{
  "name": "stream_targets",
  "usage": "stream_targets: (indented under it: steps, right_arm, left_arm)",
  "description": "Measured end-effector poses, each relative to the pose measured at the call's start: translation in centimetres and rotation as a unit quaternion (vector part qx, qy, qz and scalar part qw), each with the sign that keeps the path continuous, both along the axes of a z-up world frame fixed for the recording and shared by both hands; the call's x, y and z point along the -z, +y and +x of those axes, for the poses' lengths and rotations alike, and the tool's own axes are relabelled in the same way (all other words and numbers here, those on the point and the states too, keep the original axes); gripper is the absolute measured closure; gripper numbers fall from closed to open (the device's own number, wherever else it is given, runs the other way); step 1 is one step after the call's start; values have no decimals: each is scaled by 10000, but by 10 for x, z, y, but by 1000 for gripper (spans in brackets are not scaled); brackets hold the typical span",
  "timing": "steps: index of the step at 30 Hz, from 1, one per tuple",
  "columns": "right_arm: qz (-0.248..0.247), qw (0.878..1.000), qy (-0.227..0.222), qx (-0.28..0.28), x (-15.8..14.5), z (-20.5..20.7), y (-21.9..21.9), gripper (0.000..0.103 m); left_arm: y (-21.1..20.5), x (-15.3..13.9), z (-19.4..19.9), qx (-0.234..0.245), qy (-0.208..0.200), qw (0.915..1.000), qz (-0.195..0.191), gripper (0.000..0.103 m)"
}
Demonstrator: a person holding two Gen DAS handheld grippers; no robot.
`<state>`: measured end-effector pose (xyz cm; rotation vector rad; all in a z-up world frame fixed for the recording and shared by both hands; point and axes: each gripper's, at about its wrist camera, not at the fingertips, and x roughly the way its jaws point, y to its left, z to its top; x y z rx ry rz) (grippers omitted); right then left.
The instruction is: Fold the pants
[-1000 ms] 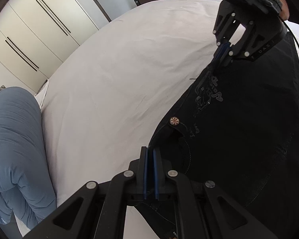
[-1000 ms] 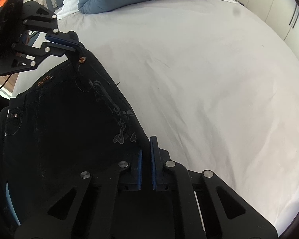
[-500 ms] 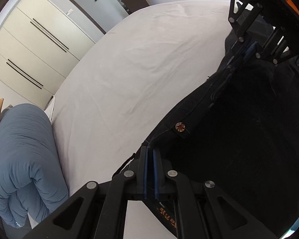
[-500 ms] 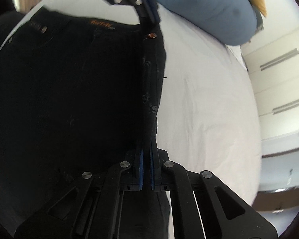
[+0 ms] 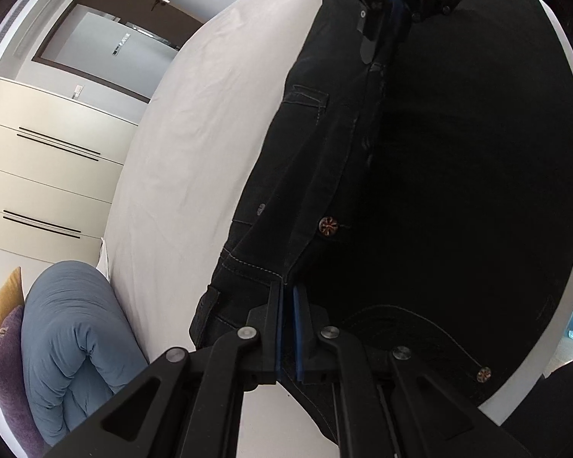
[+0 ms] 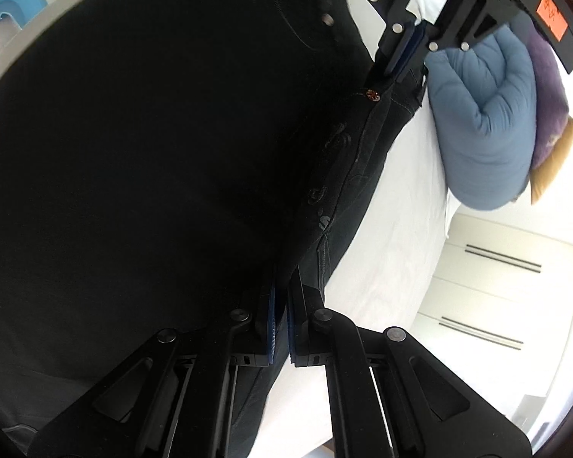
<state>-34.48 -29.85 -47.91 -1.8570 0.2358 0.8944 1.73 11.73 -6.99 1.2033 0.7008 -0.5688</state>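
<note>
- Black pants point(image 5: 458, 175) now hang lifted over the white bed point(image 5: 195, 145), no longer spread flat.
- Left tool point(image 5: 287, 297) and right tool point(image 6: 282, 286) each stay clamped on the waistband, ready to fold.

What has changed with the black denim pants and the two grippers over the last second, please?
Both grippers swung the black denim pants across the white bed sheet; the view rolled, and the fabric now hangs stretched between them. Left gripper and right gripper stayed clamped on the waistband. Nothing was released.

Pants point(image 5: 439, 175) on bed point(image 5: 195, 145), duvet roll point(image 5: 68, 339) at its end, wardrobe point(image 5: 38, 175) beyond
</note>
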Motion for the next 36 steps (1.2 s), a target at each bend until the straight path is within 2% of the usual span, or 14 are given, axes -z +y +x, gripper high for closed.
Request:
stream_targets:
  steps: [4,6,9,15,24,36]
  right_arm:
    - [-32,9999,-6,-157,-6,-24,-8,100]
    - [-45,9997,16,-230,-20,-31,-12,99]
    - [-87,9994,99,-318,-38,-21,-18,99]
    - [-241,9976,344,-544,-49,-41,-26,99]
    - [-108,9973,652,-328,-81,-52,-38,99]
    - [7,9970,772,-44,-98,-58,-54,99]
  left_arm:
    - [13,1,-8,22,41,10000,35,98]
    - [20,2,-8,7,94,9999,53,98]
    - [26,6,-11,24,155,9998,145,98]
    - [32,13,-34,236,340,9987,307,98]
    - [43,29,-58,236,703,9965,381,98]
    - [36,44,-79,58,867,9958,304,98]
